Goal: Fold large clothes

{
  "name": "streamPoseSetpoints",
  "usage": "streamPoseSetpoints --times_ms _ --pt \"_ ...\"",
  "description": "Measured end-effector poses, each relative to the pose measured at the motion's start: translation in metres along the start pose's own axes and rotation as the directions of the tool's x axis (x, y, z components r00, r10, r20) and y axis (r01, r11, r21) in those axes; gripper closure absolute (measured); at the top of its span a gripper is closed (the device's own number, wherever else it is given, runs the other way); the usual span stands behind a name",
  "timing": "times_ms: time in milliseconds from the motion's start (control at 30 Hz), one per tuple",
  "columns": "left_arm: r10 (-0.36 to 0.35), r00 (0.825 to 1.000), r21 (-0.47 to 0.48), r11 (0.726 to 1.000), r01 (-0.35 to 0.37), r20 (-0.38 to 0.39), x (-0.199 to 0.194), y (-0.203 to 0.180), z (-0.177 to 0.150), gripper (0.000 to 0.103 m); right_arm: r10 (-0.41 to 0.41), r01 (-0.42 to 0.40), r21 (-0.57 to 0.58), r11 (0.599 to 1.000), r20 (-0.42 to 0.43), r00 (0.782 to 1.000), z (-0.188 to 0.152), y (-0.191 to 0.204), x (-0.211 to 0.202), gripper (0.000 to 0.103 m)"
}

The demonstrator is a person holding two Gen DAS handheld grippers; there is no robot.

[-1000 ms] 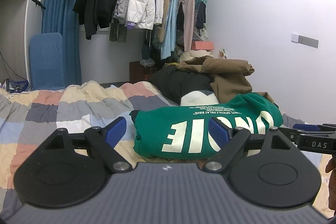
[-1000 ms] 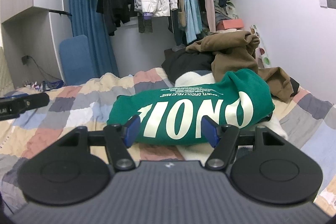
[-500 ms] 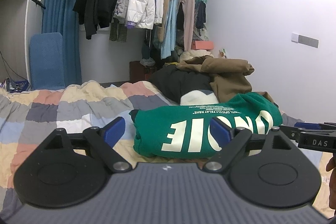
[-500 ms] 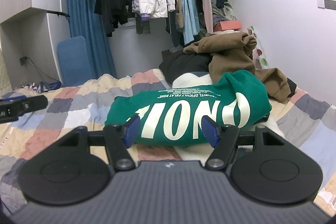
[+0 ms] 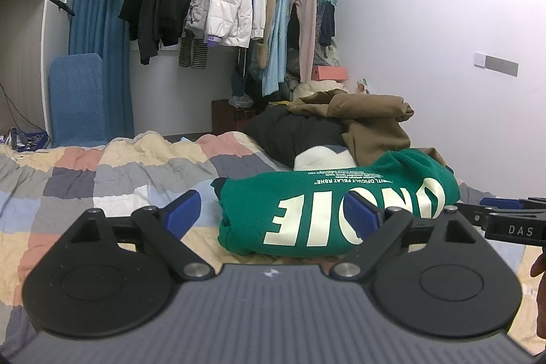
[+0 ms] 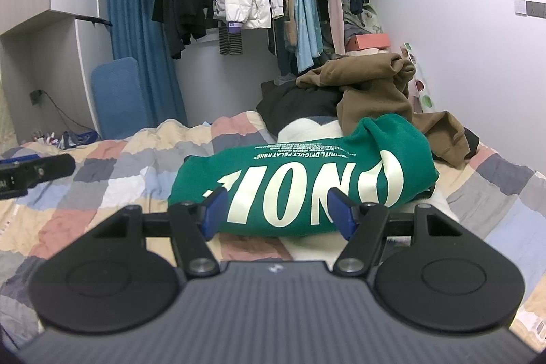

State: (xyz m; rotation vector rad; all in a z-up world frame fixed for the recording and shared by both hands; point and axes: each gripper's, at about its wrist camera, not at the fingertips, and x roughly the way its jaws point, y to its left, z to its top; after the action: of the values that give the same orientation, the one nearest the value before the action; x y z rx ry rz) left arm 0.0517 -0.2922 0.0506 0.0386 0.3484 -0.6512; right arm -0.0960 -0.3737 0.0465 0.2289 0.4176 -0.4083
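Observation:
A folded green sweatshirt (image 5: 327, 210) with large cream letters lies on the patchwork bed quilt (image 5: 102, 179); it also shows in the right wrist view (image 6: 307, 179). My left gripper (image 5: 273, 215) is open and empty, held just in front of the sweatshirt's near left part. My right gripper (image 6: 278, 210) is open and empty, just in front of the sweatshirt's near edge. The right gripper's tip shows at the right edge of the left wrist view (image 5: 505, 214). The left gripper's tip shows at the left edge of the right wrist view (image 6: 30, 171).
A heap of brown (image 5: 372, 121), black (image 5: 290, 135) and white clothes lies behind the sweatshirt. A rack of hanging clothes (image 5: 232, 5) and a blue curtain (image 5: 99, 33) stand at the back. A blue chair (image 5: 76, 101) is at the left. A white wall (image 5: 443, 74) is on the right.
Both grippers stay open and have barely shifted. The sweatshirt has not moved.

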Motion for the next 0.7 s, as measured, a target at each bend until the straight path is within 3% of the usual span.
streamPoseSetpoints --times_ms 200,233,267,333,700 --pt "0.003 1.000 -0.001 1.000 -0.003 -0.014 0.0034 0.0005 -0.0008 0.002 -0.010 0.010 -0.003 1.000 -0.015 1.000 0.0015 -0.0037 0.0037 0.036" --pt "0.009 1.000 0.000 1.000 -0.009 -0.016 0.0043 0.0007 -0.0010 0.002 -0.018 0.018 -0.003 1.000 -0.015 1.000 0.0021 -0.0038 0.0045 0.028" --pt "0.010 1.000 -0.002 1.000 -0.010 -0.018 0.0046 0.0006 -0.0012 0.002 -0.026 0.026 -0.004 1.000 -0.006 1.000 0.0023 -0.0032 0.0045 0.011" --pt "0.006 1.000 -0.005 1.000 -0.007 -0.022 0.0053 0.0009 -0.0014 0.001 -0.036 0.036 -0.011 0.999 0.011 0.999 0.0035 -0.0044 0.0035 0.000" --pt "0.037 0.999 0.015 0.999 -0.036 -0.032 0.0058 -0.0074 -0.0031 0.000 -0.040 0.040 -0.014 0.999 0.005 0.999 0.0037 -0.0039 0.0029 0.000"
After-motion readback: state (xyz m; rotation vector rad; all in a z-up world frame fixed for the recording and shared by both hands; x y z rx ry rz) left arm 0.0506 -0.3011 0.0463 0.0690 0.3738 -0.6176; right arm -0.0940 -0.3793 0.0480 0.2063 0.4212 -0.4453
